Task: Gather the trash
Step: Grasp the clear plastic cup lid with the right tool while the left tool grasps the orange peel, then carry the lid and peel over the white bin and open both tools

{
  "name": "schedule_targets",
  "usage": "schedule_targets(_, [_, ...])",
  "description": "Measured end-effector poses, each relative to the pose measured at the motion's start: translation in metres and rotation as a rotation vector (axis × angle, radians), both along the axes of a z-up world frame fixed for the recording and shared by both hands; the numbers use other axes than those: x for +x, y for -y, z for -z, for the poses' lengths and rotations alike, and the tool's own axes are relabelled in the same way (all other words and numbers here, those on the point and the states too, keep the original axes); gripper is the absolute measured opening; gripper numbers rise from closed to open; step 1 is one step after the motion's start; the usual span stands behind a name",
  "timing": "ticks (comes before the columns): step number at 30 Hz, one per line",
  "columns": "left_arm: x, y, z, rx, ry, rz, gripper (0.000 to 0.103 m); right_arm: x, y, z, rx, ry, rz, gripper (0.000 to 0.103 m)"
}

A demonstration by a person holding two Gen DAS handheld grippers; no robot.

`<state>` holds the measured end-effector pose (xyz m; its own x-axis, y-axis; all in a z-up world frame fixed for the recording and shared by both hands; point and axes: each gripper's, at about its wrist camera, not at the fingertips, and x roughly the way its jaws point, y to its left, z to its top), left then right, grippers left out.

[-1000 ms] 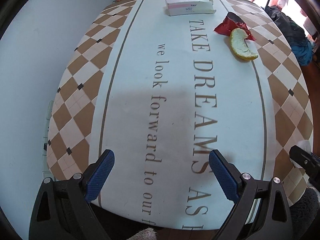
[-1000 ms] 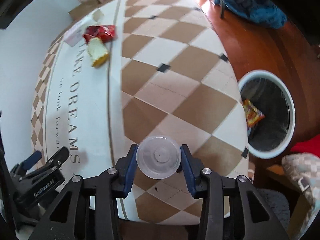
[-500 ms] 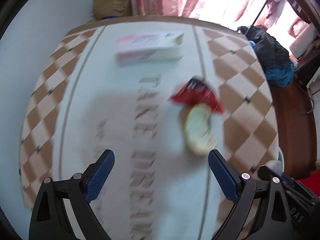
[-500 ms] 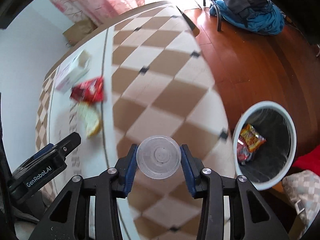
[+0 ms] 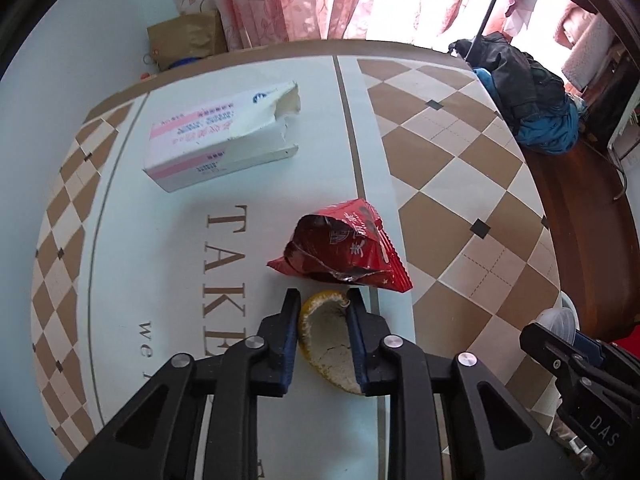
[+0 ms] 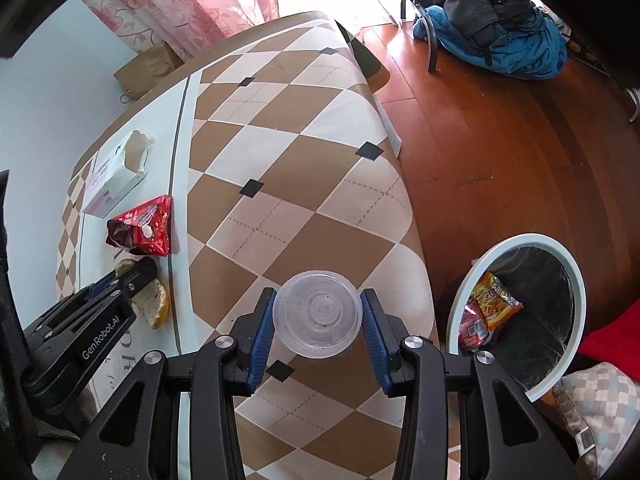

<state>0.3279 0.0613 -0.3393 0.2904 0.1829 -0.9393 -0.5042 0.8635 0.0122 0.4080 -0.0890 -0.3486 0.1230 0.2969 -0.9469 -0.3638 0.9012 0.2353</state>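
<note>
Closing on the orange peel (image 5: pixel 328 340) near the table's (image 5: pixel 460 208) right edge, the left gripper (image 5: pixel 323 322) has it pinched; the right gripper (image 6: pixel 318 314) holds a clear plastic cup (image 6: pixel 318 314) above that edge. Next, I think, both go to the bin (image 6: pixel 520 240) on the floor beside it.

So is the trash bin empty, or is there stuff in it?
Not empty. The white-rimmed bin on the floor already holds a yellow-orange snack wrapper and a red wrapper.
</note>
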Motion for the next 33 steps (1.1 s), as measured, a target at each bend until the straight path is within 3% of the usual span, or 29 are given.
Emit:
schedule_targets(8, [-0.035,0.002,-0.028,0.085,0.054,-0.001,0.006,-0.027,0.007,-0.016,0.039,0.017,-0.028,0.044])
schedule_targets(15, [-0.081,0.011,-0.066,0.169,0.1,-0.011,0.006,-0.064,0.015,-0.044,0.085,0.048,-0.064,0.044])
schedule_targets(24, [-0.123,0.022,-0.12,0.197,0.195,-0.033,0.005,-0.092,0.042,-0.095,0.172,0.089,-0.056,0.044])
schedule_targets(33, [-0.108,0.087,-0.189,0.204,0.325,0.087,0.005,-0.081,0.119,-0.157,0.211,0.176,0.038,0.044])
